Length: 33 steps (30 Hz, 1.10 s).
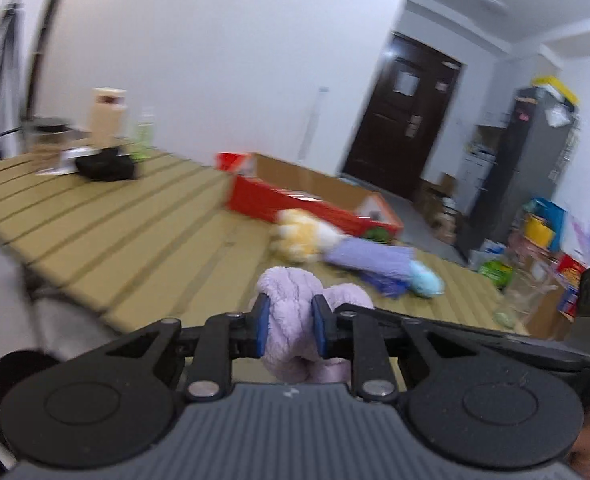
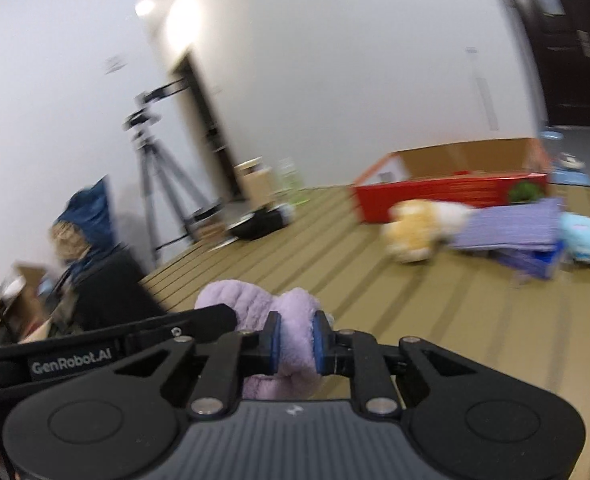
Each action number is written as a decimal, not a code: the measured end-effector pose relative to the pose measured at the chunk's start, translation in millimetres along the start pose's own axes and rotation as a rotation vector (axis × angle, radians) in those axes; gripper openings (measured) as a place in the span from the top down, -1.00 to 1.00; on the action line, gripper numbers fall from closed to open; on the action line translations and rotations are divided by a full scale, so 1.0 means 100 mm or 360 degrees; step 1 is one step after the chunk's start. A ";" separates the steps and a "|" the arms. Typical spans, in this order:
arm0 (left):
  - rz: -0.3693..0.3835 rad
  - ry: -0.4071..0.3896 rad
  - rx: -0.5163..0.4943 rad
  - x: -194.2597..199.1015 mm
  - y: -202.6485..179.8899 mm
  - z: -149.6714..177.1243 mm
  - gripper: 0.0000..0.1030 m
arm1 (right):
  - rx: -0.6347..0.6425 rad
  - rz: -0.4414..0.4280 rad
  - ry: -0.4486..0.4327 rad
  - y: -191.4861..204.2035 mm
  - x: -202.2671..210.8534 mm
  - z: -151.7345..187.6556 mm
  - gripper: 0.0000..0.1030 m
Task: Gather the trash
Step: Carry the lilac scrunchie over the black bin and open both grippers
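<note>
Both grippers hold one fluffy lilac plush cloth (image 1: pixel 291 320) above the near edge of the slatted wooden table (image 1: pixel 135 216). My left gripper (image 1: pixel 290 330) is shut on one fold of it. My right gripper (image 2: pixel 296 342) is shut on another fold of the lilac cloth (image 2: pixel 255 304). The left gripper's black arm (image 2: pixel 135 336) crosses the right wrist view at the left. Farther on the table lie a yellow plush toy (image 1: pixel 303 236), a purple cloth bundle (image 1: pixel 371 260) and a light blue plush toy (image 1: pixel 425 280). The views are blurred.
A red cardboard box (image 1: pixel 315 200) with open flaps stands behind the toys. A black case (image 1: pixel 105 166), a tan carton (image 1: pixel 107 116) and a green bottle (image 1: pixel 145 136) sit at the table's far left. Tripods (image 2: pixel 155 184) stand by the wall. Shelves with clutter (image 1: pixel 535 240) are at the right.
</note>
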State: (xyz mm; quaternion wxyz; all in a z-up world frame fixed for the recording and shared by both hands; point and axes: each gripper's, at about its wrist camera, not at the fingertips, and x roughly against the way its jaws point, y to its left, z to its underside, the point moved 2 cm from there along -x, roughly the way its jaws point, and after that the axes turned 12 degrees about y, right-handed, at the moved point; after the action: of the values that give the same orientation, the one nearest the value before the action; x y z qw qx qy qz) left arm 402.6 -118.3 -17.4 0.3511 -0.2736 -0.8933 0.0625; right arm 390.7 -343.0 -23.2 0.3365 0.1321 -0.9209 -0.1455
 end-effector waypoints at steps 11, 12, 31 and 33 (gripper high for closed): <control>-0.0339 0.0109 0.0289 0.45 1.53 0.10 0.57 | 0.0207 -0.0256 0.0294 1.39 -1.09 0.04 0.69; -0.0341 0.0134 0.0313 0.43 1.67 0.10 0.57 | 0.0235 -0.0246 0.0315 1.46 -1.19 0.03 0.69; -0.0505 0.0459 0.0426 -0.96 3.52 0.43 0.32 | 0.0479 0.0224 0.0471 1.85 -3.38 0.60 0.26; -0.0510 0.0459 0.0446 -0.95 3.59 0.46 0.31 | 0.0482 0.0239 0.0486 1.82 -3.47 0.61 0.26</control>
State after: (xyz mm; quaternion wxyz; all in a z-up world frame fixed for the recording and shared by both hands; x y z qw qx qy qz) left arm 589.1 137.1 -216.8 0.5148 -0.0835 -0.8485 0.0896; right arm 579.8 -46.0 -204.6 0.4581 0.1327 -0.8780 0.0414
